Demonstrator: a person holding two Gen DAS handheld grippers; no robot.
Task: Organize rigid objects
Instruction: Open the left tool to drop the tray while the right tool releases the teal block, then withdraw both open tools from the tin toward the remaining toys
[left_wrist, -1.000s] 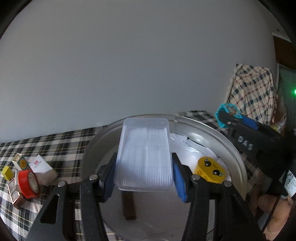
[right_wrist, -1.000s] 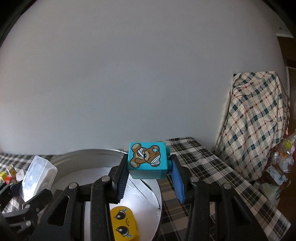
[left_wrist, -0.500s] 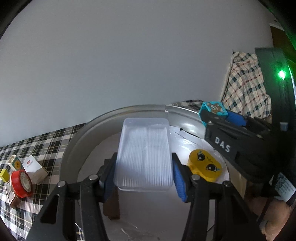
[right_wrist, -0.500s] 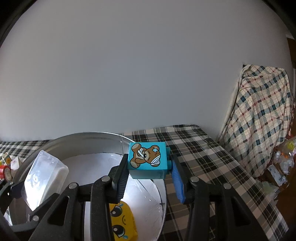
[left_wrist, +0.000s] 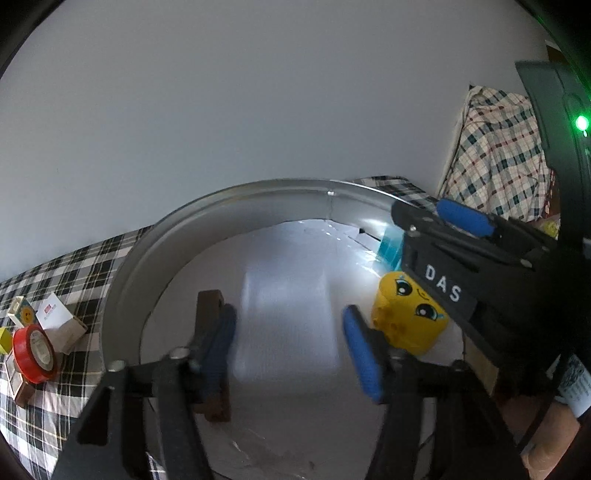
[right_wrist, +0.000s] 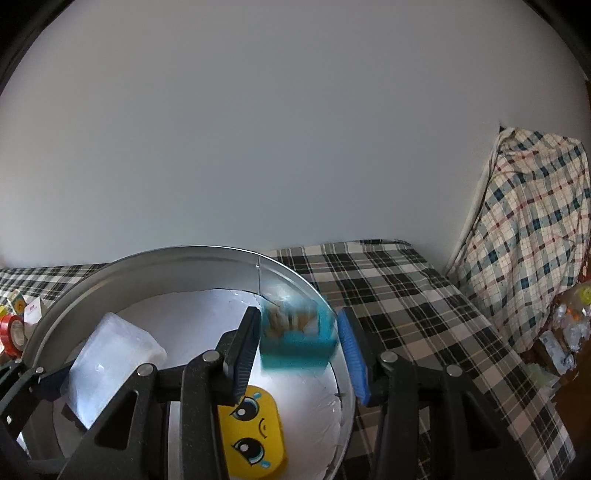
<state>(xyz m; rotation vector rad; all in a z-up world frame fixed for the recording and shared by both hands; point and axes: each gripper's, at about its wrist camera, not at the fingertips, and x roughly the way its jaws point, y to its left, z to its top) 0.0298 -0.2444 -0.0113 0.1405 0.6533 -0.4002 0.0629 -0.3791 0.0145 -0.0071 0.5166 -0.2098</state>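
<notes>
Left wrist: one yellow block (left_wrist: 408, 317), one basin (left_wrist: 236, 206).

Left tongs (left_wrist: 288, 343): jaws spread wide, blue pads (left_wrist: 360, 354) clear of anything, pointing down and forward. Right tongs (right_wrist: 301, 347): jaws parted, pads (right_wrist: 352, 354) not pressing. Right tongs sit close on right of left tongs, angled inward.

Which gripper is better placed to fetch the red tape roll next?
Left, probably. The red tape roll lies left of the metal basin, nearer the open left gripper; the right gripper is at the basin's far side.
</notes>
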